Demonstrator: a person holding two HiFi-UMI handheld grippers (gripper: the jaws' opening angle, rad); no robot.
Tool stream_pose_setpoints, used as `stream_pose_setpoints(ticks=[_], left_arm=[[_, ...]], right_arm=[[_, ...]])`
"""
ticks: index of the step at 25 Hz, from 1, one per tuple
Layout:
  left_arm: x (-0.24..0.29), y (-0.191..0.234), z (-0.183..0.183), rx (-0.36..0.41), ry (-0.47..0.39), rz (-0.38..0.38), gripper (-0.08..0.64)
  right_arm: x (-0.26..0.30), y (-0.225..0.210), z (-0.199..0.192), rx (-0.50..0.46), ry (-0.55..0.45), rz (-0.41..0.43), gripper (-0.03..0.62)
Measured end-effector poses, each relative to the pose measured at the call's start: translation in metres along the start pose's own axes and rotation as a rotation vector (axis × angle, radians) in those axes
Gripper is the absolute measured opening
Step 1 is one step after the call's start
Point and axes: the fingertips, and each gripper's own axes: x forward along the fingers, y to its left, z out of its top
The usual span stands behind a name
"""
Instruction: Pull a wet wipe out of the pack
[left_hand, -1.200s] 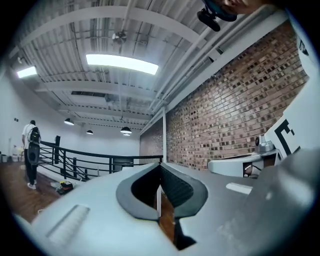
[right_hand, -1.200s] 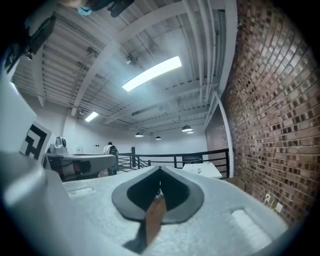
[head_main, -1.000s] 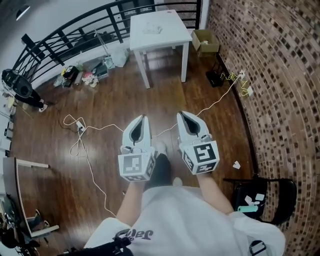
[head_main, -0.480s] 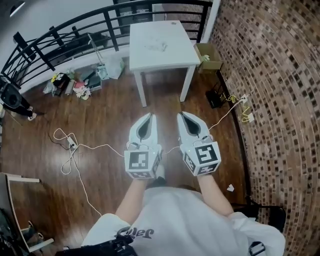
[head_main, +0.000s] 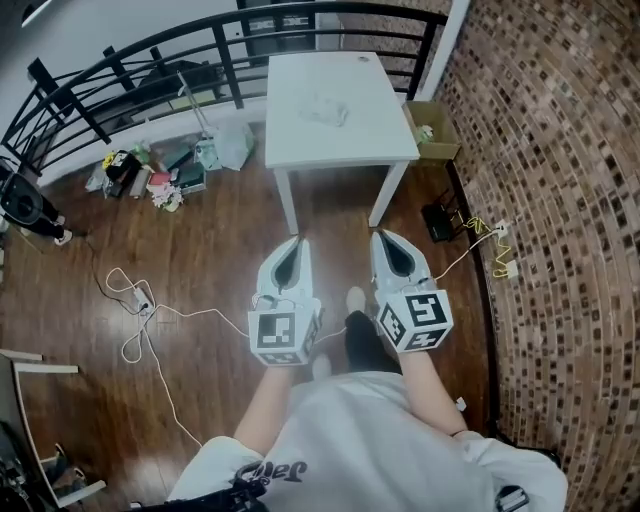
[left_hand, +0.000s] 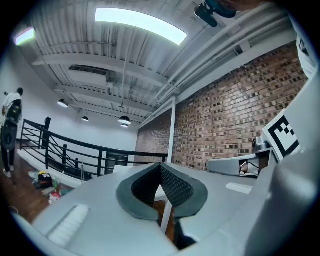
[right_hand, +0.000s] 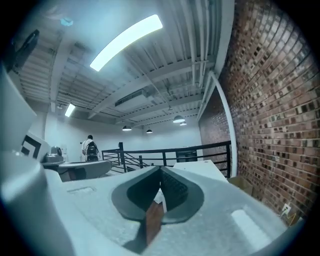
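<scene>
We hold two white two-jaw tools out level over the dark wooden floor (head_main: 210, 235), side by side and a little apart. The left claw (head_main: 292, 242) has its jaws pressed together, and its own view shows the dark ribbed pads meeting at the tip with nothing between them. The right claw (head_main: 386, 238) is closed the same way and is also empty.

Ahead of both claws stands a white square surface (head_main: 375, 135) on white legs. A small pale pack (head_main: 327, 109) lies on it near the middle, well apart from either claw. It is too small for us to make out any detail.

An open brown cardboard box (head_main: 432, 131) sits on the floor just beside the surface, against the red brick wall (head_main: 560, 200). A black metal railing (head_main: 130, 65) runs behind the surface. A thin white cable (head_main: 150, 312) trails in loops across the floor to our left.
</scene>
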Motion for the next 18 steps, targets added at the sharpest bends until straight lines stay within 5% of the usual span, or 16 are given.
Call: stream_pose_setpoints(ticks=[4, 13, 18], left_arm=[[0.072, 0.025, -0.006, 0.034, 0.011, 0.047, 0.015], [0.251, 0.049, 0.022, 0.098, -0.015, 0.07, 0.015], [0.304, 0.066, 0.009, 0.084, 0.002, 0.159, 0.015]], right_arm=[[0.076, -0.028, -0.005, 0.0, 0.024, 0.081, -0.009], [0.24, -0.126, 0.068, -0.021, -0.065, 0.186, -0.009], [0.29, -0.168, 0.041, 0.015, 0.008, 0.217, -0.009]])
